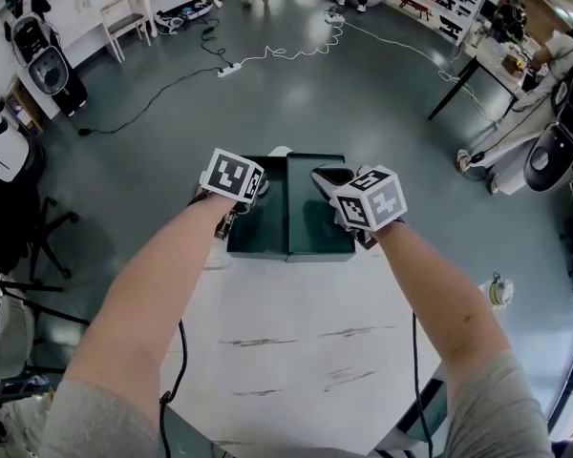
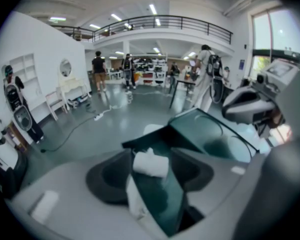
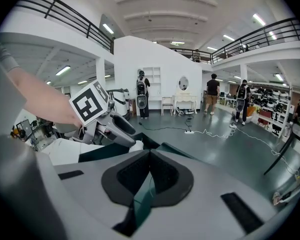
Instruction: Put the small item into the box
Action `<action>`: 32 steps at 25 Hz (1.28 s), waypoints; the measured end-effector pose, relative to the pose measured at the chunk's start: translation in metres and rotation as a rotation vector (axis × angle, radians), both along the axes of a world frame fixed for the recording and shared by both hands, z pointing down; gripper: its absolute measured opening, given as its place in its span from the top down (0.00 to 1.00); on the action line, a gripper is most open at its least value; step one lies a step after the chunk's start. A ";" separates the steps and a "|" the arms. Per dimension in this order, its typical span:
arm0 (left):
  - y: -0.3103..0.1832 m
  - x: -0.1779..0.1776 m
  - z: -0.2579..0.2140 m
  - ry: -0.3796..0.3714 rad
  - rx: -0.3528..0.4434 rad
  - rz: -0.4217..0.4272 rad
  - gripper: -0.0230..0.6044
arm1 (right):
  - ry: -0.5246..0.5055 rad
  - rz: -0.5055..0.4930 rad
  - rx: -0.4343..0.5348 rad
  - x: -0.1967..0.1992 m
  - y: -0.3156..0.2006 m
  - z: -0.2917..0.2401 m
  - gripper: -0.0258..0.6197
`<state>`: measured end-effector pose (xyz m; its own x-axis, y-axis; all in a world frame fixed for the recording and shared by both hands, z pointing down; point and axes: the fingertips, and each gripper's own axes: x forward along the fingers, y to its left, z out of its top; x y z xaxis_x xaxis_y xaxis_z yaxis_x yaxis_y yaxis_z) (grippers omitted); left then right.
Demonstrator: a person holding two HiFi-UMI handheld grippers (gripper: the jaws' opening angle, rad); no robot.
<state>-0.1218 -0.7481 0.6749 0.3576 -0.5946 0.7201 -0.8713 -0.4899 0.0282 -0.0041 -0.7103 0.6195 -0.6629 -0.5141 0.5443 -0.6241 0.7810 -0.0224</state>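
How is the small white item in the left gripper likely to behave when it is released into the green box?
The small white item looks like a soft roll, so it is probably light and gives under the left gripper. Being rounded, it may roll a little on the flat floor of the green box.

The person wears a grey top with short sleeves [image 1: 95,418]. The left hand-held gripper [image 2: 150,176] and the right hand-held gripper [image 3: 147,181] have smooth pale grey bodies with black pads at the jaws. Each bears a white cube [image 1: 232,176] printed with black square markers. A thin black cable [image 1: 180,361] hangs below each forearm.
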 end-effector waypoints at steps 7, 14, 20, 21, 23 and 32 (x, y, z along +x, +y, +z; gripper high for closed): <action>0.004 0.000 -0.009 -0.007 0.034 0.013 0.57 | 0.000 0.008 0.004 0.000 0.004 -0.006 0.95; 0.017 0.000 -0.035 -0.010 0.098 0.049 0.65 | -0.002 0.034 -0.009 0.003 0.017 -0.017 0.95; 0.031 -0.010 -0.074 -0.009 0.150 0.054 0.76 | 0.056 0.041 0.022 0.004 0.029 -0.041 0.95; 0.035 -0.012 -0.081 -0.005 0.158 0.057 0.77 | 0.062 0.044 0.023 0.005 0.033 -0.046 0.95; 0.043 -0.016 -0.099 0.009 0.180 0.062 0.80 | 0.072 0.049 0.024 0.004 0.040 -0.056 0.95; 0.078 -0.044 -0.152 0.095 0.266 0.044 0.95 | 0.080 0.113 0.040 0.002 0.074 -0.098 0.95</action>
<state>-0.1654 -0.6697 0.5234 0.4456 -0.7409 0.5026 -0.8487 -0.5282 -0.0262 -0.0017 -0.6366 0.5212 -0.5553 -0.6051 0.5705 -0.7064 0.7052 0.0605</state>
